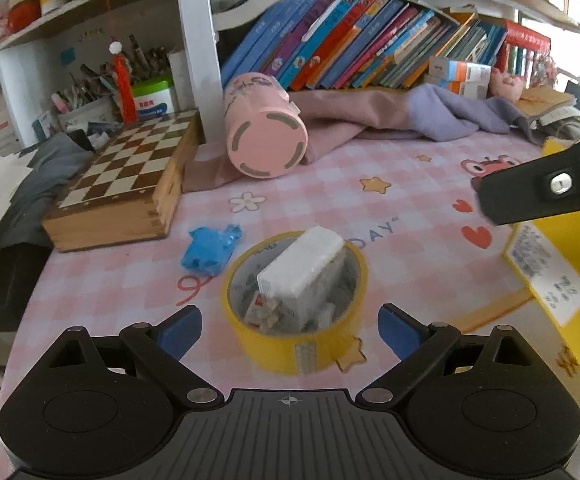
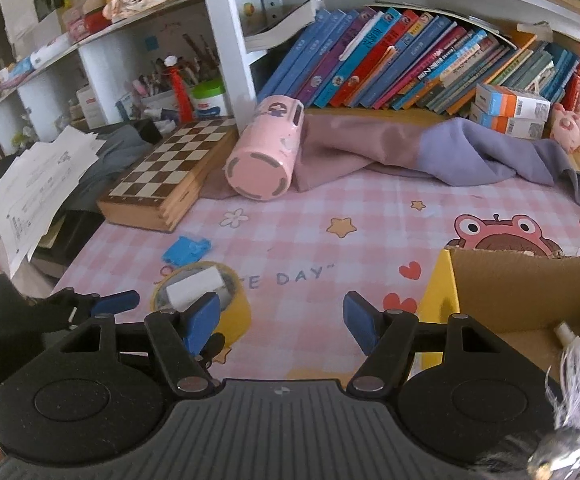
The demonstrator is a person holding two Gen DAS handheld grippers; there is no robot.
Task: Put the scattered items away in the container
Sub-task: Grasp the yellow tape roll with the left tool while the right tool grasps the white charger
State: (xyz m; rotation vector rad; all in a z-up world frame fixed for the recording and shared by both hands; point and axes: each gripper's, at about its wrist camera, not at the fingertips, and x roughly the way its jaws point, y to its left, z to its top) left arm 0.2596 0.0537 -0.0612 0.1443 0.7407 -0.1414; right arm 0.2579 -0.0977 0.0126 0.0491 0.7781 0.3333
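A yellow tape roll [image 1: 296,312] lies flat on the pink mat with a white packet [image 1: 302,268] standing in its hole. My left gripper [image 1: 290,334] is open, with its jaws on either side of the roll. A small blue toy [image 1: 209,250] lies just left of the roll. A pink cup [image 1: 265,136] lies on its side further back. My right gripper [image 2: 281,320] is open and empty over the mat, between the tape roll [image 2: 225,308] and the yellow cardboard box [image 2: 530,296] at the right. The box holds a white tube [image 2: 566,334].
A folded chess board [image 1: 117,184] lies at the back left beside papers [image 2: 37,188]. Pink and purple cloth [image 2: 410,156] lies along the back under a shelf of leaning books [image 2: 410,64]. A pen holder [image 1: 89,92] and a jar stand behind the chess board.
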